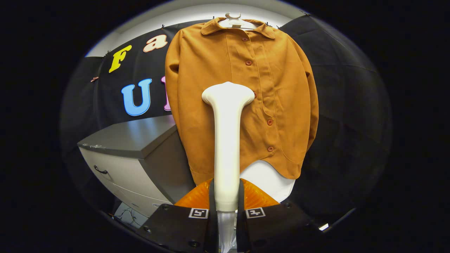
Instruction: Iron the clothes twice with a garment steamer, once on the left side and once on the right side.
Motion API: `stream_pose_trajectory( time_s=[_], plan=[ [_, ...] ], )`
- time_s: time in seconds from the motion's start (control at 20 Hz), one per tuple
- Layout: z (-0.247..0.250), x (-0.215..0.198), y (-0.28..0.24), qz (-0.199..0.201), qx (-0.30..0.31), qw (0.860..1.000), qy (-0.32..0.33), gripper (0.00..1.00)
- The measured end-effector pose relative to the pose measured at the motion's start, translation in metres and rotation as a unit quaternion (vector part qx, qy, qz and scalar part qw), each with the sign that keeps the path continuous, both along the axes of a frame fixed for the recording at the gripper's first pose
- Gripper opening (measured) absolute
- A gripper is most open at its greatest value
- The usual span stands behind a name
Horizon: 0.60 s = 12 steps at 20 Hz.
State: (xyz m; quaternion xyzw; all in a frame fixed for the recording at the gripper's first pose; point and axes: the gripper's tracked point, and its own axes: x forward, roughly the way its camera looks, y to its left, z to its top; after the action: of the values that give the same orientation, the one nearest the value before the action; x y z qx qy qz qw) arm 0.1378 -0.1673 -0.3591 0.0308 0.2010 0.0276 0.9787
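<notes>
An orange-brown buttoned shirt (242, 95) hangs on a white hanger (235, 21) against the booth wall, facing me. My gripper (226, 203) is shut on the handle of a white garment steamer (227, 140), both fingers pressing its lower end. The steamer stands upright ahead of the fingers. Its wide head (227, 94) is in front of the shirt's middle, just left of the button row; whether it touches the cloth I cannot tell. The shirt's lower middle is hidden behind the steamer.
A grey cabinet (133, 147) with a drawer handle stands to the left of the shirt and below it. An orange translucent piece (197, 198) and a white surface (270, 179) sit just beyond the fingers, under the shirt's hem.
</notes>
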Motion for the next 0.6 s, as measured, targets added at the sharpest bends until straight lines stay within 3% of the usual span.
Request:
stream_pose_trajectory(
  time_s=[0.6],
  plan=[
    [-0.053, -0.043, -0.002, 0.001, -0.009, 0.998, 0.064, 0.24]
  ],
)
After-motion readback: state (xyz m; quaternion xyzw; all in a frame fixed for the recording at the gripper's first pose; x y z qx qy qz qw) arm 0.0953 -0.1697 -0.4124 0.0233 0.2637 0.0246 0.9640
